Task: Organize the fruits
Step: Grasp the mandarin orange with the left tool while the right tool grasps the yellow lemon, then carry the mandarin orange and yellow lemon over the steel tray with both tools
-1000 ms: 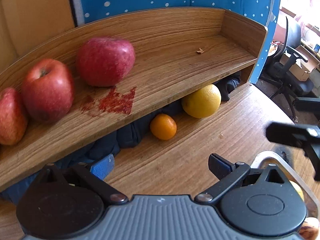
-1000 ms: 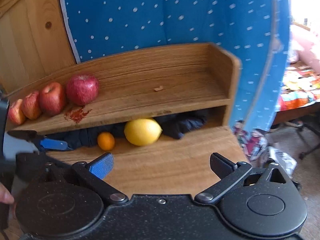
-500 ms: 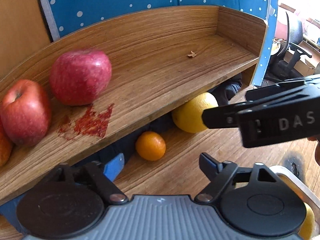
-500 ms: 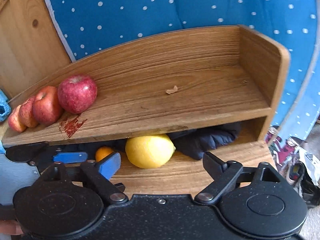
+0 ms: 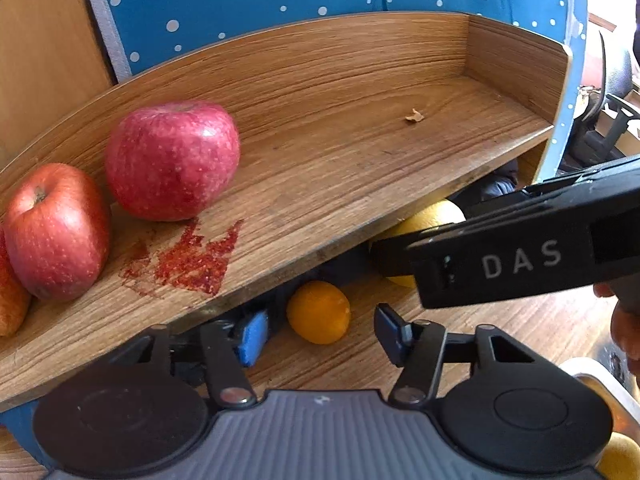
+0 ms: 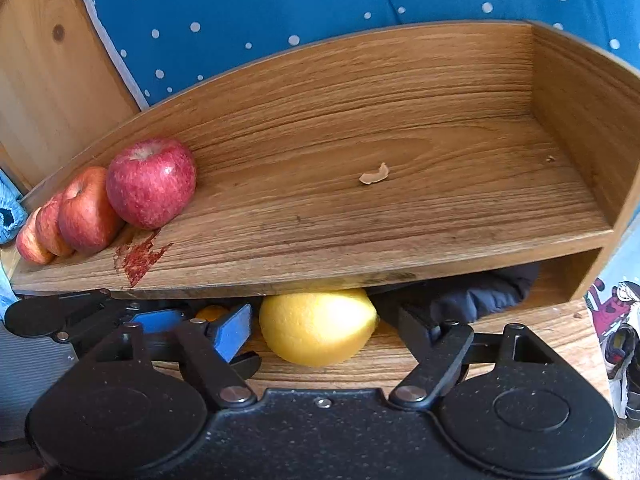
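Shelf (image 6: 360,276) overhangs lemon (image 6: 318,326); dark cloth (image 6: 472,292) crowds behind

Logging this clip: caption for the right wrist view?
Open right gripper lined up on large yellow citrus fruit under wooden shelf holding red apples.

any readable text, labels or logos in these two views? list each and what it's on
"DAS": white capitals on the black side of the right gripper, seen in the left wrist view.
Small pale mark on the grey body of the left gripper: too small to read.
Nothing readable on the shelf, the apples or the yellow citrus.
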Available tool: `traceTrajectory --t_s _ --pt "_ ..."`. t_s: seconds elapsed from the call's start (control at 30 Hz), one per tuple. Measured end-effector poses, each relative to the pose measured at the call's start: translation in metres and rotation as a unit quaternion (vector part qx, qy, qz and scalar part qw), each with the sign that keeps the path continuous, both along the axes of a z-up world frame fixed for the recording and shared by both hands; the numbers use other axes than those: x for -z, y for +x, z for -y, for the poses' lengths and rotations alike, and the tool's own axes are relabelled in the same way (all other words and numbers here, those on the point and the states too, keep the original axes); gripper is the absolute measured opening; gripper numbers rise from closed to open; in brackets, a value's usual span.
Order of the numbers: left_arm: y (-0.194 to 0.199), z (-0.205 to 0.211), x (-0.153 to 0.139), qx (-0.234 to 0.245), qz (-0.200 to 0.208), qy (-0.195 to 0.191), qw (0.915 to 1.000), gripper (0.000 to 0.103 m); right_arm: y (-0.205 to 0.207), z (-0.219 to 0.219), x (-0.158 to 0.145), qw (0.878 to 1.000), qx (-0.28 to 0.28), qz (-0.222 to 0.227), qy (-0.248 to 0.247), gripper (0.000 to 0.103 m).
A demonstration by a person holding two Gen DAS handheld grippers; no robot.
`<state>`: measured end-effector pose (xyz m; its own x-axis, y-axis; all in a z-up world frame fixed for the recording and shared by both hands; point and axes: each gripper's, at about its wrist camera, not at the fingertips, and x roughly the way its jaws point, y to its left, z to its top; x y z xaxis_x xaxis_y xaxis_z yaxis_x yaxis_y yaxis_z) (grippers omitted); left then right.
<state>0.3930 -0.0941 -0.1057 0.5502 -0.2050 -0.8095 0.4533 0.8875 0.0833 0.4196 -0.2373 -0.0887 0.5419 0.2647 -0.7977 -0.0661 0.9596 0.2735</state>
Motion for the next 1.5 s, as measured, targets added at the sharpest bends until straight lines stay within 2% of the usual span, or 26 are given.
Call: traceTrajectory --t_s 0.1,0.17,0.2,0.33,0.67,0.93,1.3,1.5 --pt "0.005 0.004 0.002 -0.003 0.004 0.004 1.0000 0.056 0.003 -0.001 0.003 1.000 -0.003 -0.002 0.001 0.078" --pt "0.003 0.005 0.003 -0.004 0.005 0.007 1.0000 0.044 0.004 -0.003 0.006 1.000 -0.004 -0.004 0.001 0.071" --pt "0.004 0.006 0.003 -0.006 0.004 0.009 0.9999 0.042 0.003 -0.002 0.006 1.000 -0.005 -0.004 0.004 0.069" --pt "0.009 0.004 0.001 -0.009 -0.004 -0.002 0.9999 0.038 0.002 -0.003 0.006 1.000 0.004 -0.004 0.004 0.068" --pt "0.004 -0.014 -0.009 0.002 -0.007 -0.017 0.9998 0.037 -0.031 -0.001 0.000 0.999 0.051 -0.013 0.011 0.067" --pt "-0.023 -0.030 -0.028 0.003 -0.008 -0.048 0.9988 0.035 -0.066 0.006 -0.017 0.997 0.076 0.004 0.009 0.067" --pt "-0.076 -0.044 -0.049 0.057 -0.030 -0.080 0.9947 0.035 -0.115 0.004 -0.041 0.995 0.094 0.022 -0.002 0.067" --pt "-0.093 -0.047 -0.047 0.087 -0.049 -0.085 0.9914 0.035 -0.143 -0.001 -0.057 0.995 0.096 0.037 -0.007 0.067"
